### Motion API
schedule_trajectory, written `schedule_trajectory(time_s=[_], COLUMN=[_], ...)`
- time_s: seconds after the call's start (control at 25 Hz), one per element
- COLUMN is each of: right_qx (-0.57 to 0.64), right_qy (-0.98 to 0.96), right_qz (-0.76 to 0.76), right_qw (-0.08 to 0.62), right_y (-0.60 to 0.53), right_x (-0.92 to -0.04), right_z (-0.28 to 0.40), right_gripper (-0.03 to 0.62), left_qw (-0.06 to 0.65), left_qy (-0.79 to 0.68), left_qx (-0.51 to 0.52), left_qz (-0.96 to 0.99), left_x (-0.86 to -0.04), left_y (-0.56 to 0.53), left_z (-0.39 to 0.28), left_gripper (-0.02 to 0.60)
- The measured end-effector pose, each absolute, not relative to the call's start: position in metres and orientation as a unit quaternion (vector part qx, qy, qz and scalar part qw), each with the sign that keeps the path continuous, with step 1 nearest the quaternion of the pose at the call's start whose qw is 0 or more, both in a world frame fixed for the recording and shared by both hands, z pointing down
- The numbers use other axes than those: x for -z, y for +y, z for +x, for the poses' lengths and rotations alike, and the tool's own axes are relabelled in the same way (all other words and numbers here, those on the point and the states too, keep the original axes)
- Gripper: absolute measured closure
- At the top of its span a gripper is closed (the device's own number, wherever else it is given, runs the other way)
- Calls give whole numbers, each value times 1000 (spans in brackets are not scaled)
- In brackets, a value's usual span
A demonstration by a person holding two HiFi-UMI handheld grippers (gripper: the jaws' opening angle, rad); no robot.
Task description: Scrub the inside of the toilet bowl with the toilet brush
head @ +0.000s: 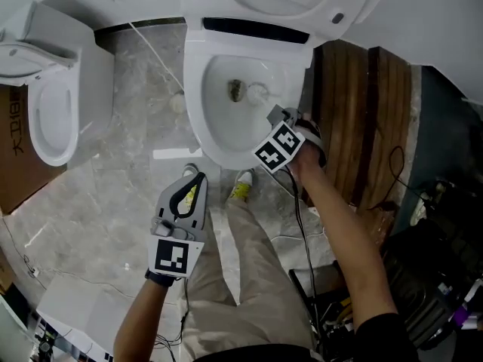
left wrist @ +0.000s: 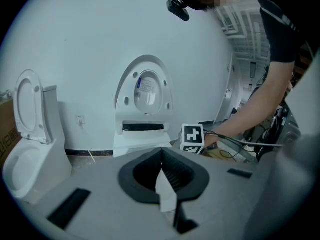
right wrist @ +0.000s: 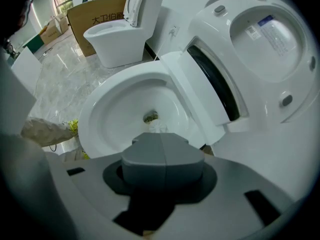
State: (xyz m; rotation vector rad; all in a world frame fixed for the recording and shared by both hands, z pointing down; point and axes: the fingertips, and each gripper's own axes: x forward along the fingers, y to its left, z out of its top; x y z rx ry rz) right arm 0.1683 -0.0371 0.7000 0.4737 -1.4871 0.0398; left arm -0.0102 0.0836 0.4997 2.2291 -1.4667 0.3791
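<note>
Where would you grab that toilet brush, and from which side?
By the handle, well above the bristles. The brush has its head low in the toilet bowl, and its handle slants up toward the person's right. So come from above on that side, as the right tongs do, shut on the handle.

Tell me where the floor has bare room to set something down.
Bare marble floor lies between the second toilet and the toilet bowl. The bowl's right is crowded: wooden slats, then black equipment. Inside the bowl, the right gripper holds the toilet brush.
</note>
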Motion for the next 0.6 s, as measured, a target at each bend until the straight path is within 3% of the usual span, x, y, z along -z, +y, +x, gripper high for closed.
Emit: schedule_trajectory(time_s=[0.6], right_qx=[-36], right_qy=[-654], right_qz=[193], right_qw=[731], right_y=[24], right_x=[-696], right_z=[148], right_gripper=[444], left_qw=[215], left_qy=[-497], left_qx=[-151], left_qz=[827], left_x=[-499], left_y=[96], left_z=[-27], left_gripper=[571])
